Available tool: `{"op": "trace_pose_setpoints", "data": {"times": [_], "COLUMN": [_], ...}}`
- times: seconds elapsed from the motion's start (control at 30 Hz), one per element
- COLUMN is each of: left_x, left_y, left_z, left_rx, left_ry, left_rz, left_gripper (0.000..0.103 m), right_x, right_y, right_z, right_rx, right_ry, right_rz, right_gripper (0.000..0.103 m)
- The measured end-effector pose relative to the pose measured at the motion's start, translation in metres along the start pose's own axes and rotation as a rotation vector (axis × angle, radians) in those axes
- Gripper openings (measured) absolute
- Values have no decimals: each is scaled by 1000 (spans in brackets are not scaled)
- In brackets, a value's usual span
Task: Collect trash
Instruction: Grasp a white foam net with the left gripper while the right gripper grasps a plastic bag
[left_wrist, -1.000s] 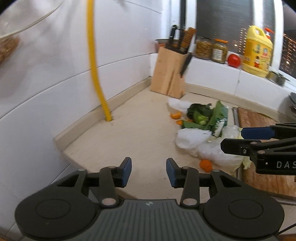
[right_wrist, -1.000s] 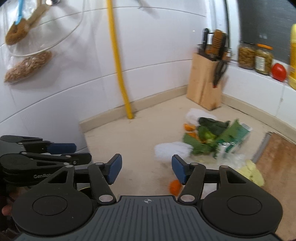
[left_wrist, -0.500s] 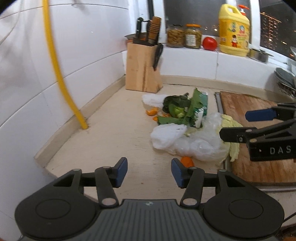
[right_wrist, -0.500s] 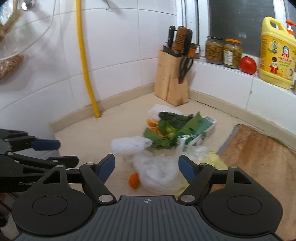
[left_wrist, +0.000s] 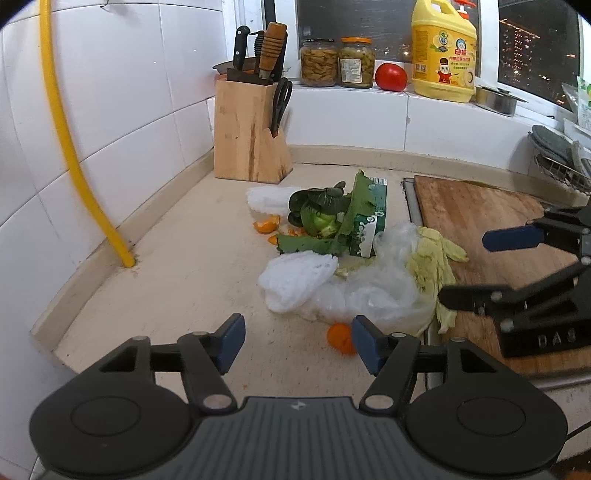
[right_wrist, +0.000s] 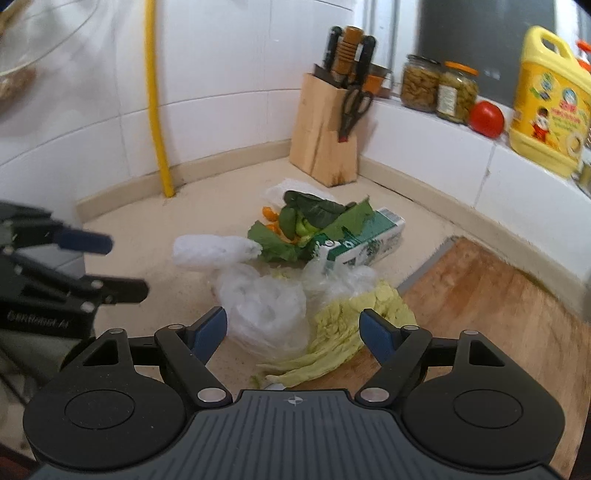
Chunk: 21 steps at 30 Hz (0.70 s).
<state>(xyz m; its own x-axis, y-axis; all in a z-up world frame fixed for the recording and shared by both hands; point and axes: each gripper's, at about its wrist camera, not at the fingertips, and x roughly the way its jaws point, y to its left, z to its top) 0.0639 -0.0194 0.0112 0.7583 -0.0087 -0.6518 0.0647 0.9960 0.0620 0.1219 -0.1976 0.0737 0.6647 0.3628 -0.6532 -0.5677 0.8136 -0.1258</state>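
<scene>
A heap of trash lies on the beige counter (left_wrist: 184, 280): clear plastic bags (left_wrist: 365, 295), a white crumpled wrap (left_wrist: 295, 273), dark green leaves (left_wrist: 321, 214), a green carton (left_wrist: 369, 221), pale cabbage leaves (left_wrist: 432, 258) and orange peel (left_wrist: 340, 338). My left gripper (left_wrist: 298, 338) hovers short of the heap, its jaws opening with nothing between them; the peel sits just beyond its right fingertip. My right gripper (right_wrist: 291, 325) stands open and empty over the plastic bag (right_wrist: 262, 302) and cabbage leaves (right_wrist: 347, 321). Each gripper shows in the other's view: the right gripper (left_wrist: 464, 267) and the left gripper (right_wrist: 127, 266).
A wooden knife block (left_wrist: 251, 136) stands in the back corner beside a yellow pipe (left_wrist: 74, 158). A wooden cutting board (left_wrist: 480, 221) lies right of the heap. On the sill are two jars (left_wrist: 319, 62), a tomato (left_wrist: 390, 76) and a yellow bottle (left_wrist: 443, 59).
Both views have swung right, from the tiled wall toward the trash heap, and come nearer to it. Both grippers' jaws have spread wider.
</scene>
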Motion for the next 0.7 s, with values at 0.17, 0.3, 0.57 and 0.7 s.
{"op": "trace_pose_setpoints", "data": {"times": [0.17,0.3,0.57,0.7], "left_x": [14,31,75,95], "left_y": [7,15,10,14], "left_z": [11,22,37,37], "left_rx": [-6,-32,-1,-38], "left_ry": [-10,-7,23,63], "left_rz": [-10,-20,-34,-42], "left_gripper": [59,60,63,57], "right_x": [8,17,37,43], "right_y": [2,4,6,3], "right_z": [3,5,5,7], "right_rx": [-42,-58,-75,-64], "right_ry": [2,14,46,50], "right_rz": [58,100,156,161], "right_gripper": [84,84,84,84]}}
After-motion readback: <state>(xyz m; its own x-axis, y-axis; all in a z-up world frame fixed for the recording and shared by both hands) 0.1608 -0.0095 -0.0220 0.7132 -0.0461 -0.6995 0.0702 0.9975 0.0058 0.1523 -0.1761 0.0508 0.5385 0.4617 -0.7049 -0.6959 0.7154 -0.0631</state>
